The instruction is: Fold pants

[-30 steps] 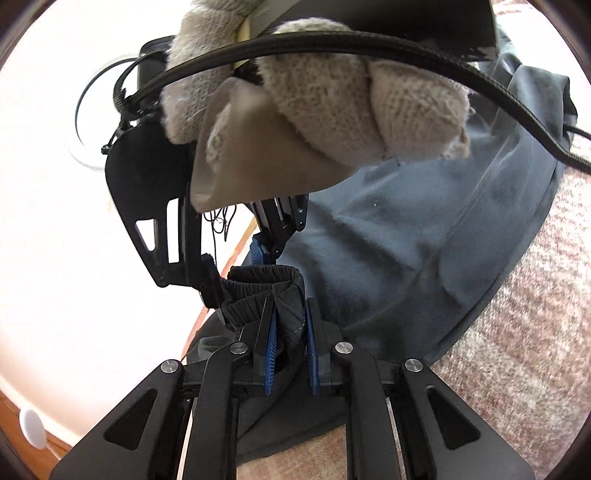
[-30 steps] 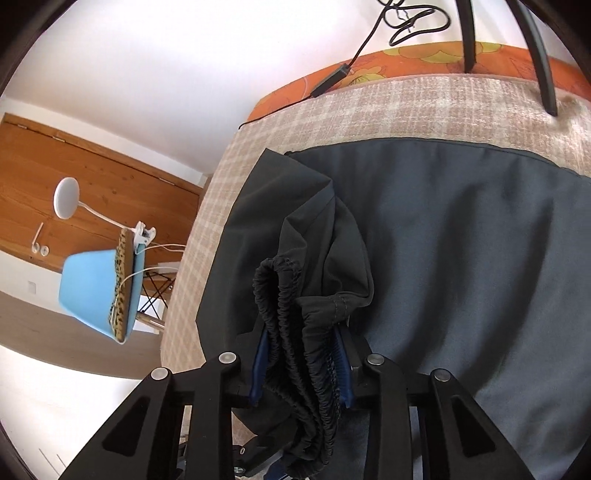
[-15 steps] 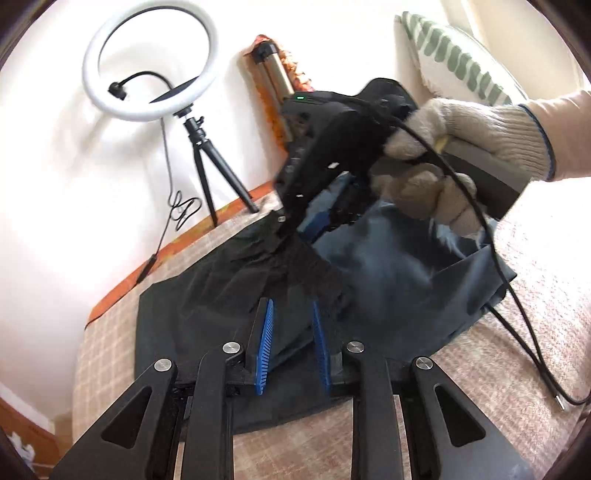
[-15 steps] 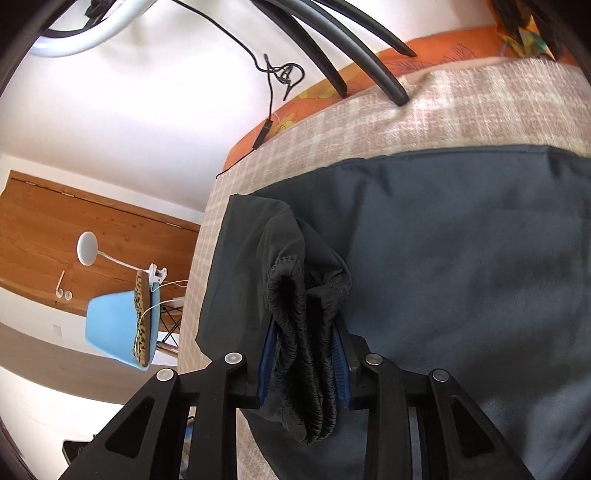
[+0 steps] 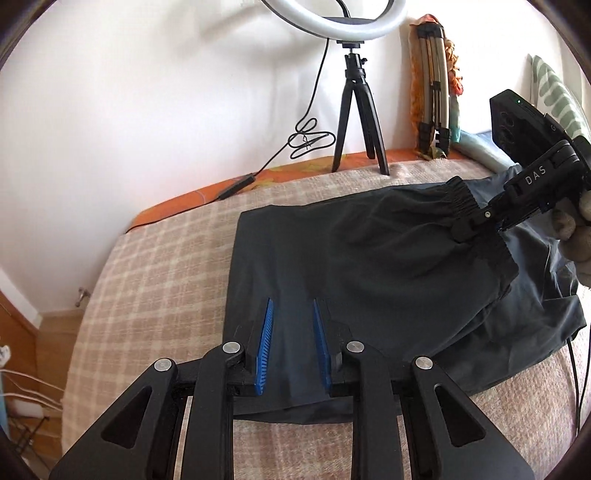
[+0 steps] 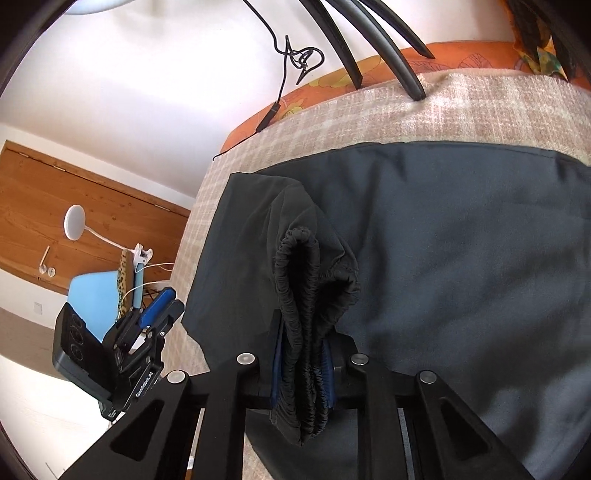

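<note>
Checked beige blanket (image 5: 159,266) covers the bed that carries everything, with a white wall behind. On it the dark pants (image 5: 369,258) lie spread across the middle and toward the right edge, one layer doubled over another, the far hem running parallel to the bed's back edge. The elastic waistband (image 6: 306,314) is bunched and clamped between the fingers of the right gripper (image 6: 303,373), which holds it lifted over the flat cloth. The left gripper (image 5: 291,347) hovers over the near part of the pants with its blue pads (image 5: 264,347) apart and nothing between them; in the right wrist view it sits off the bed's left edge.

The fold looks to be in its laying-down step: the waistband end has been carried over the legs and now needs setting flat. Next, the right gripper should probably lower the waistband square to the layer beneath and let go, while the left smooths or takes a new edge.

A second ago the left gripper was also clamped on the waistband, close beside the right; it has since released and drawn back, and the cloth has spread out flatter.

Behind the pants a ring light (image 5: 332,22) on a black tripod (image 5: 356,122) stands at the bed's back edge.
</note>
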A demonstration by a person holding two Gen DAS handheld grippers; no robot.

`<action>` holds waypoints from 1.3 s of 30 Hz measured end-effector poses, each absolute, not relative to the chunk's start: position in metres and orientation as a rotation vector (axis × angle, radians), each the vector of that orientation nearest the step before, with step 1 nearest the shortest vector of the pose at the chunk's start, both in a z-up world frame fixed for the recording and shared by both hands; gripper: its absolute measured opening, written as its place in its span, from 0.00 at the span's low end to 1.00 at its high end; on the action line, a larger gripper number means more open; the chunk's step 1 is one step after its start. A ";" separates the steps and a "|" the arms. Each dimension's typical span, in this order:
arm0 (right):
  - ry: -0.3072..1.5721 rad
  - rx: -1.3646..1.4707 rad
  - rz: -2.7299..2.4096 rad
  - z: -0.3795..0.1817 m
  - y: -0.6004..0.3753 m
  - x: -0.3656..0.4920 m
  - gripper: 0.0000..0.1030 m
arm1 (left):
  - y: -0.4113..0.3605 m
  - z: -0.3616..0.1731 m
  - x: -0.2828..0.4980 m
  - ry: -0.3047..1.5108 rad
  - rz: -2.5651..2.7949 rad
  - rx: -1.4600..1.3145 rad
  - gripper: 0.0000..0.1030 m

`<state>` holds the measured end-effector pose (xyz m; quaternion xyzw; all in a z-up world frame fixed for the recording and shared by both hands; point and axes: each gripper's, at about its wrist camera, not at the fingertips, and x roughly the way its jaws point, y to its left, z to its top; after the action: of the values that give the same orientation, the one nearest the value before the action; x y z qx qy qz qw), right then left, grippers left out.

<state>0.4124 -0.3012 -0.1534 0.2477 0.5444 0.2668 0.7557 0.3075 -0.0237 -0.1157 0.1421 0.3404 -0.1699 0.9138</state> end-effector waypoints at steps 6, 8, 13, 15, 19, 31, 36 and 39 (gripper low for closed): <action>1.210 0.394 0.558 -0.114 -0.329 0.404 0.16 | -0.030 -0.109 0.310 0.691 -0.365 0.303 0.21; 1.224 0.331 0.528 -0.104 -0.344 0.399 0.16 | -0.037 -0.112 0.308 0.702 -0.388 0.307 0.21; 1.244 0.310 0.416 -0.096 -0.410 0.378 0.15 | -0.066 -0.120 0.302 0.708 -0.443 0.315 0.21; 1.251 0.319 0.371 -0.099 -0.437 0.369 0.16 | -0.079 -0.122 0.301 0.713 -0.470 0.314 0.21; 1.255 0.337 0.286 -0.105 -0.489 0.355 0.16 | -0.103 -0.124 0.296 0.716 -0.514 0.334 0.21; 1.284 0.377 0.137 -0.123 -0.584 0.322 0.15 | -0.136 -0.129 0.288 0.740 -0.561 0.379 0.21; 1.273 0.350 0.047 -0.127 -0.612 0.318 0.16 | -0.132 -0.132 0.294 0.771 -0.532 0.341 0.21; 1.281 0.330 0.024 -0.134 -0.618 0.320 0.16 | -0.130 -0.132 0.296 0.783 -0.515 0.319 0.21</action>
<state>0.3196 -0.6179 -0.1338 0.1533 0.5949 0.0111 0.7890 0.2958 -0.1304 -0.1322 0.1532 0.3758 -0.2470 0.8799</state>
